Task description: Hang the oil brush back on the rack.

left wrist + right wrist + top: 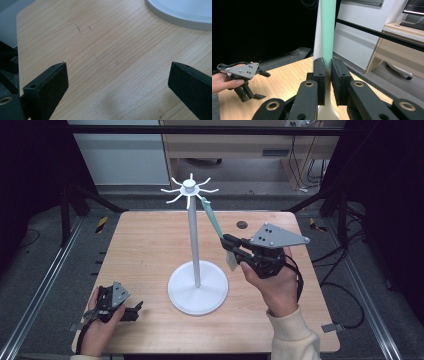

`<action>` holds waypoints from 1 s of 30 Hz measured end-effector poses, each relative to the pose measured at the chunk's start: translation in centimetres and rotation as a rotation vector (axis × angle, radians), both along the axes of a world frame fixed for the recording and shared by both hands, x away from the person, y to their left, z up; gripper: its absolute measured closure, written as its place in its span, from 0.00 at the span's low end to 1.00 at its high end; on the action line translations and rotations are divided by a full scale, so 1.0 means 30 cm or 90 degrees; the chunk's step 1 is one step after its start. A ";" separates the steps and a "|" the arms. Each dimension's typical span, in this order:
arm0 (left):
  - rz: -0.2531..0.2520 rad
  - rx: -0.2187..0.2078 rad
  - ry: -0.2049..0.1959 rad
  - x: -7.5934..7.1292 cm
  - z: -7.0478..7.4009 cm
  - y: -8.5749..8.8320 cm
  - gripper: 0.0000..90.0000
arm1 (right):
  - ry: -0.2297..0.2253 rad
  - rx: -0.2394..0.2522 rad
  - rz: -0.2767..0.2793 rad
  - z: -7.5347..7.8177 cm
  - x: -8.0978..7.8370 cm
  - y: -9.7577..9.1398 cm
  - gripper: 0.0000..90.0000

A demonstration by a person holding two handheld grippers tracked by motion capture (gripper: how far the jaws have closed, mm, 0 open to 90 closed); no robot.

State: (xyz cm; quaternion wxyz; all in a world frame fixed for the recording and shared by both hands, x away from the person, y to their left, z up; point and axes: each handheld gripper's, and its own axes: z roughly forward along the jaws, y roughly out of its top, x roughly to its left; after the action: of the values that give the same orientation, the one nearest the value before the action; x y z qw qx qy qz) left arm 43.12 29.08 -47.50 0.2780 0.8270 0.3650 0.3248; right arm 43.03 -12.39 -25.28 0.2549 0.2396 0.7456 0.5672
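A teal-handled utensil (214,222) is clamped between the jaws of the right gripper (231,243), with its upper end held up against the hooks of the white rack (194,240) at the middle of the table (150,245); whether its end is already caught on a hook cannot be told, so the hanging is judged to be in its last stage, with release and withdrawal left. The left gripper (131,312) is rested on the table near the front left corner, its jaws apart and nothing between them. No containers are seen, and no other item is seen on the rack's hooks.
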 end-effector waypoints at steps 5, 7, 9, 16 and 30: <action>0.001 0.000 0.000 0.000 -0.001 0.000 0.03 | 0.003 0.007 -0.002 -0.001 0.015 0.010 0.92; 0.001 0.000 0.000 0.000 -0.001 0.000 0.03 | 0.005 0.009 -0.002 -0.001 0.021 0.016 0.92; 0.000 0.000 0.001 0.000 -0.001 0.000 0.03 | 0.006 0.013 -0.002 -0.002 0.028 0.023 0.92; 0.001 0.000 0.001 0.000 -0.001 0.001 0.03 | 0.011 0.023 0.001 -0.011 0.044 0.036 0.92; -0.003 0.003 0.003 0.000 -0.002 -0.001 0.03 | 0.018 0.034 0.007 -0.028 0.056 0.050 0.90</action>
State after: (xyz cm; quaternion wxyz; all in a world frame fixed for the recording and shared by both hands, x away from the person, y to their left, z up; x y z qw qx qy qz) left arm 43.13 29.04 -47.56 0.2761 0.8291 0.3633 0.3229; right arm 44.70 -10.88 -26.13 0.2349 0.2500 0.7351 0.5848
